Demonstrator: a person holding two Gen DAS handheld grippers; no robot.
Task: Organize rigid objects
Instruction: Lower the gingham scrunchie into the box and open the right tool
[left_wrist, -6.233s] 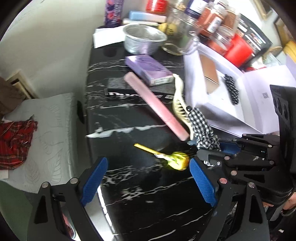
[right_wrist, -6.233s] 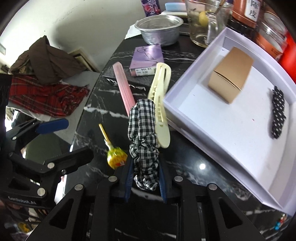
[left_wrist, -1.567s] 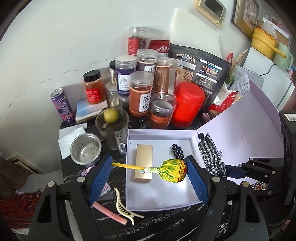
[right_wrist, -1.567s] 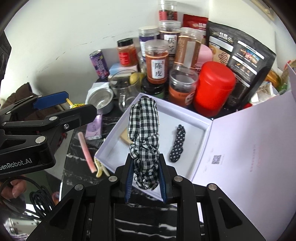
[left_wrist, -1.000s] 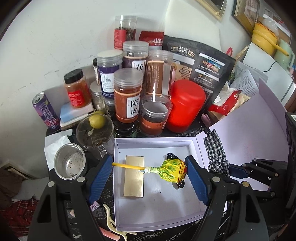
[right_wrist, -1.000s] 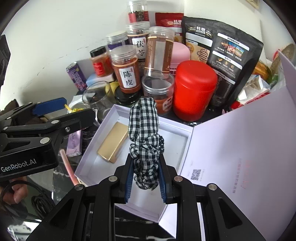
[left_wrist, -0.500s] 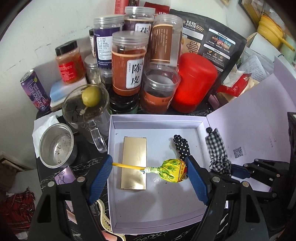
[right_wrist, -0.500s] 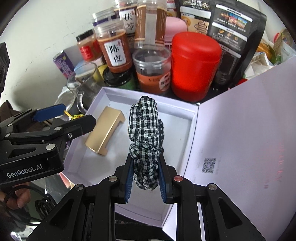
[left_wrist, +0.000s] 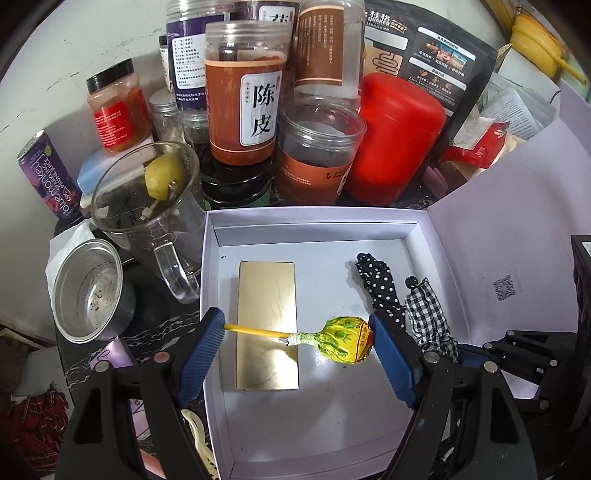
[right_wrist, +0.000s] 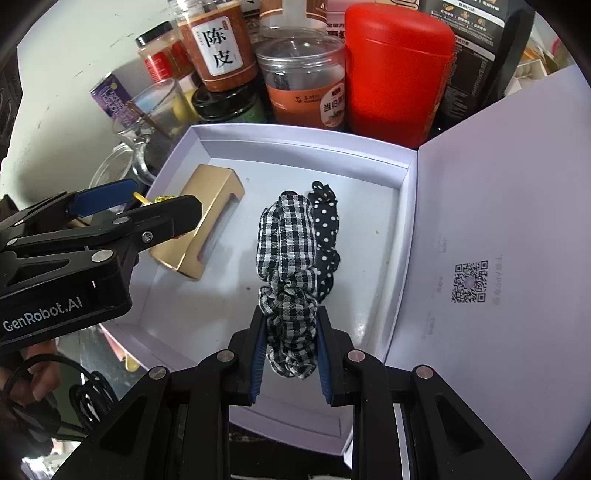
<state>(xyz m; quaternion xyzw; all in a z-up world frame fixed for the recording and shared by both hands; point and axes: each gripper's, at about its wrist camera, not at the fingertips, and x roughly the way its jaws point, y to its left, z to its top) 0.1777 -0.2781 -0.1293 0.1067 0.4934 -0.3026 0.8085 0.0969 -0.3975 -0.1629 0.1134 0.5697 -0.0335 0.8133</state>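
Left wrist view, nearest first: the left gripper pinches a yellow-wrapped lollipop lengthwise, the stick end against one blue pad and the wrapped head against the other, so the jaws stand wide yet are clamped on it. It hangs over the open white box, partly above the gold box that lies flat on the box floor. Just beside the lollipop head lies a black polka-dot scrunchie.

Right wrist view shows the right gripper pressed nearly together on a black-and-white checked scrunchie, which stands up from the pads over the box floor, next to the polka-dot one; whether they touch I cannot tell. The box's lid lies folded open to the right.

Beyond the box stand a glass mug, a small steel cup, a red canister and several spice jars.

Judging by this, the step in hand is placing: both items are carried over the box and not yet let go. The next move calls for lowering each onto bare floor, the lollipop clear of the gold box, then spreading the jaws and lifting straight out without snagging fabric.
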